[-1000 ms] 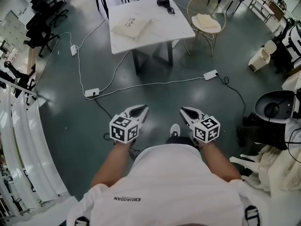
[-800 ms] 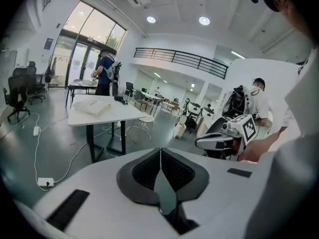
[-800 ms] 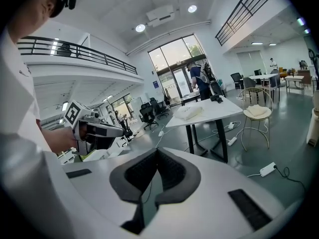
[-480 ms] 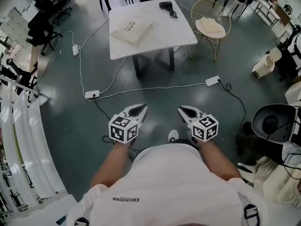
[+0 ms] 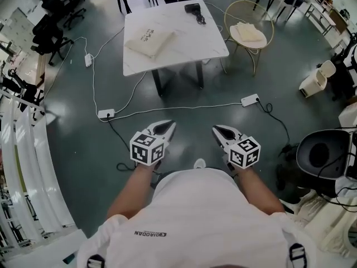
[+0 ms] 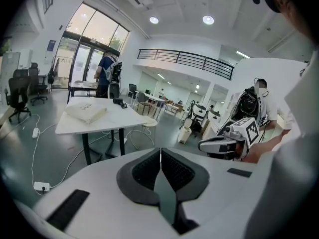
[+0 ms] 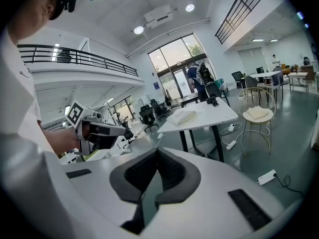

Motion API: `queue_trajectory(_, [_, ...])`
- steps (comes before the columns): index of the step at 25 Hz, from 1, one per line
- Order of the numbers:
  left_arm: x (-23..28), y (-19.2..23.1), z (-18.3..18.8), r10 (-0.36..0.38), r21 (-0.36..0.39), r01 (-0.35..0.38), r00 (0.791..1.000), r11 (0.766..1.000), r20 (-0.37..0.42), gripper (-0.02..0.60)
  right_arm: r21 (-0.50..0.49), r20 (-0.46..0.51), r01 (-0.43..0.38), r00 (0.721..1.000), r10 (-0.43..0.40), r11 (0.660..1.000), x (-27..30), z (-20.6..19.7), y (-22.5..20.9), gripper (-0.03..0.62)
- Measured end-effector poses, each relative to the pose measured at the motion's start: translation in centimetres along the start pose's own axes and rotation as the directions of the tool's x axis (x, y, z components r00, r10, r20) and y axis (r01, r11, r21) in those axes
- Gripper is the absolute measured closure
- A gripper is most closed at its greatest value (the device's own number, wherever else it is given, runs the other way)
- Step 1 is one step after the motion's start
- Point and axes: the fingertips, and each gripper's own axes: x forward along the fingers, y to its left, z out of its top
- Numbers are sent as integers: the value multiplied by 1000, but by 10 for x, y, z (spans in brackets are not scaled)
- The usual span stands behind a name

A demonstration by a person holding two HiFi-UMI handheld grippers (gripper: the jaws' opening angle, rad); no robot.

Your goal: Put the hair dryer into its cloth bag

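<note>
Left gripper (image 5: 165, 127) and right gripper (image 5: 218, 130): jaws together, empty. Hair dryer (image 5: 194, 9) lies well apart at top centre — neither gripper clearly nearer; cloth bag (image 5: 149, 41) sits lower left of it.

Black hair dryer (image 5: 194, 7) lying beyond flat cream cloth bag (image 5: 149, 40), well apart

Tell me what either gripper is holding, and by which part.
Nothing is held: the left gripper and the right gripper both have their jaws together, empty.
</note>
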Motion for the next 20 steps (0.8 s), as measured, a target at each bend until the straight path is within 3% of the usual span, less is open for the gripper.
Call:
queue_trajectory(7, [37,-16,20,14,15,-14,1000,1000,4,548,23,-15,1,1000,-1,1000,-12,0,-50,572])
queue_trajectory(13, [37,-10,15,58,4,-58,998,998,-23,548,36,-11,-22,1000,22,999,-14,1,-57,572])
queue_trajectory(20, [43,-6,17,39,15,-38,999,999,-23,548,24,-25,-35,999,36,999,-3,1,-55,572])
